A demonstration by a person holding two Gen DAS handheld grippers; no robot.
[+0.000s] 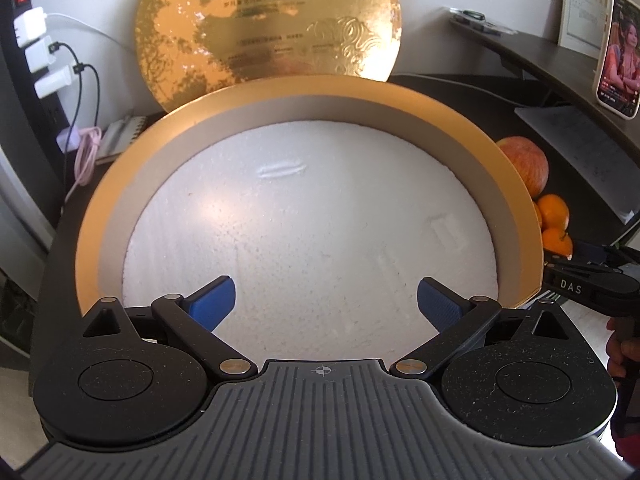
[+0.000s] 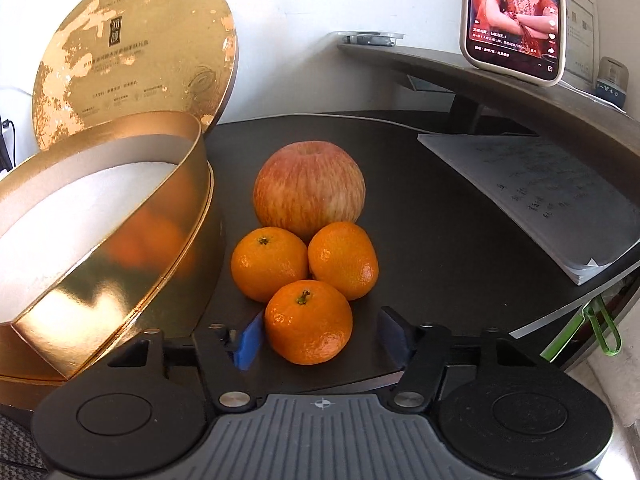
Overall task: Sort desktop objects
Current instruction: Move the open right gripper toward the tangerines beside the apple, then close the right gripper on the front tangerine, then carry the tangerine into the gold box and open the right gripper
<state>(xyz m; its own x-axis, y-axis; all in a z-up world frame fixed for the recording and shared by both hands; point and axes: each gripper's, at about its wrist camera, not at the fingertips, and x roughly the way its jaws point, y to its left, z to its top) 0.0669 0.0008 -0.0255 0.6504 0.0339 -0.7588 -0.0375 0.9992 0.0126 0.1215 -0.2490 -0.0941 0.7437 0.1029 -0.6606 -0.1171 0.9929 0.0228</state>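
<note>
Right wrist view: right tool [image 2: 318, 340] spread wide around nearest orange [image 2: 308, 322] on bench [image 2: 432, 216], not touching; apple [image 2: 309, 186] at 12 o'clock, gold box [image 2: 100, 216] at 9 o'clock. Left tool [image 1: 325, 300] spread, above box's white floor [image 1: 312, 208].

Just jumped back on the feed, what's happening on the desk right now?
A person is sorting fruit into the round gold box, which stands open and holds nothing yet. The right gripper is open around the nearest mandarin, not closed on it. Two more mandarins and an apple sit just behind. The left gripper hovers open over the box's white foam floor. The gold lid leans against the wall.
</note>
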